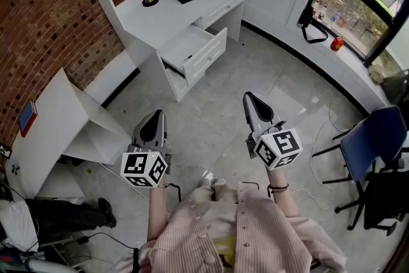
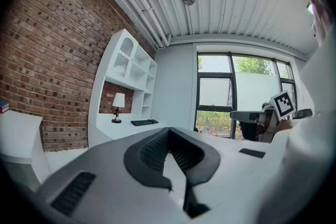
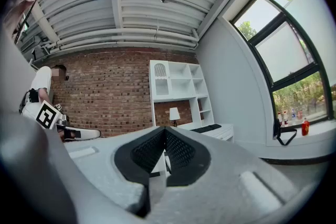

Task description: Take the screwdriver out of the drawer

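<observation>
Presently: left gripper (image 1: 155, 114), jaws pressed together, nothing between; right gripper (image 1: 249, 98), likewise. Both well apart from the open drawer (image 1: 203, 48) of the white desk (image 1: 160, 13). Screwdriver: not discernible, drawer interior too small to read.

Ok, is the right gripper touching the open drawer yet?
Apart. The head view shows the right gripper held well short of the open drawer, with a stretch of floor between them.
</observation>
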Tool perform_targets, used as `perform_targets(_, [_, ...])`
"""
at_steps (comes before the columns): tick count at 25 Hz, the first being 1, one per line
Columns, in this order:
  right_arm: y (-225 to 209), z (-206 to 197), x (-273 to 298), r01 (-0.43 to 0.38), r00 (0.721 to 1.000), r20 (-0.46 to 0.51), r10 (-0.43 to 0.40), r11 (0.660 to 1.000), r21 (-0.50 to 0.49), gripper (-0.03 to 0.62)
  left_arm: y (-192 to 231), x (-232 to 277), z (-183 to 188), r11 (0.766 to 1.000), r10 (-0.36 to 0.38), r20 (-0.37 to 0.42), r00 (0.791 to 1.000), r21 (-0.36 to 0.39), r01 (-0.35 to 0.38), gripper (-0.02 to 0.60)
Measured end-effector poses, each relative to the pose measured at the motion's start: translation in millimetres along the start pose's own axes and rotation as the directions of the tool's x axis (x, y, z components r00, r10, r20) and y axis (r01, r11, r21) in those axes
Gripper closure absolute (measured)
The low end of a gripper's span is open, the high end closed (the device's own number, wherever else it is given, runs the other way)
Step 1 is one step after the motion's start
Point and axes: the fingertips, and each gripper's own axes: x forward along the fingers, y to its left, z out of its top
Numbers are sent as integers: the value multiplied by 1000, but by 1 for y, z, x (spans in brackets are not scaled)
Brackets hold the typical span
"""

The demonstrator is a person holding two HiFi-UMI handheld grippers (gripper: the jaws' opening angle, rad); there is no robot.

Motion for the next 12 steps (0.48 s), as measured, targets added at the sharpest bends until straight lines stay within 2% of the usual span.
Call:
perform_targets(8, [-12, 5, -6, 5, 999, 41, -8, 998, 58, 588, -8, 5, 2, 1000, -2, 4, 1000, -9, 2, 583])
perform_targets(12, [-24, -1, -11, 13, 999, 29, -15, 998, 56, 588, -17, 12, 1, 1000, -1, 9, 1000, -3, 1, 583])
